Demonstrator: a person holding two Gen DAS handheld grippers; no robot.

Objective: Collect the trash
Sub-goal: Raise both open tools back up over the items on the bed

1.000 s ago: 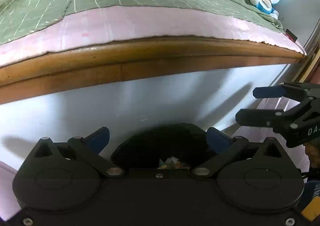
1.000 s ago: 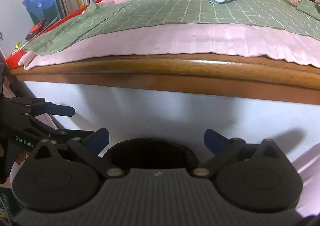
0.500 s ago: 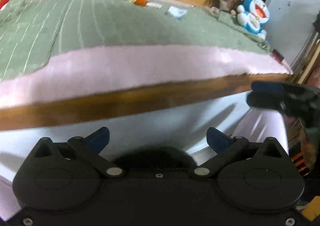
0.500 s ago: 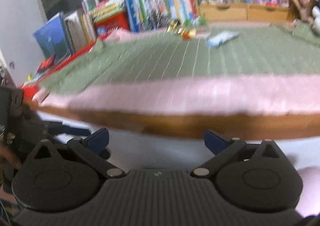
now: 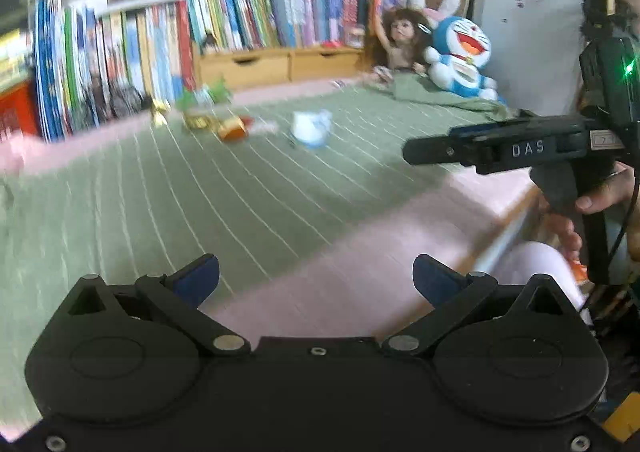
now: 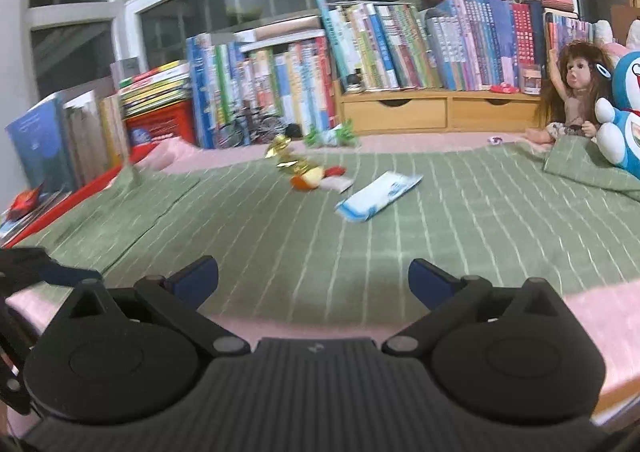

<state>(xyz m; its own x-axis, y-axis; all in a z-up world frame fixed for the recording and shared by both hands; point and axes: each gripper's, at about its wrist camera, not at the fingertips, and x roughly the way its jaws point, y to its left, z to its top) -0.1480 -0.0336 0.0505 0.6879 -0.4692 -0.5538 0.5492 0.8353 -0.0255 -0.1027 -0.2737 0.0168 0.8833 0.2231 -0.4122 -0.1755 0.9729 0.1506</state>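
The right wrist view is showing the trash sharply; the left wrist view is rendering it blurred, but alone is showing the right gripper from the side, with a hand wrapping its handle at 3 o'clock. The right wrist view is catching only a dark edge of the left gripper at 9 o'clock.

The blue-and-white wrapper is lying flat on the green blanket of the bed, its long axis running from 7 to 1 o'clock, well ahead of both grippers. The orange-and-red wrapper is resting just beside it toward 10 o'clock, with the gold wrapper and green wrapper farther back near the books. A doll and a blue plush toy are sitting at the far right.

In their own views, the left gripper and the right gripper are each standing with fingers spread wide and holding nothing, hovering level over the near pink edge of the bed.
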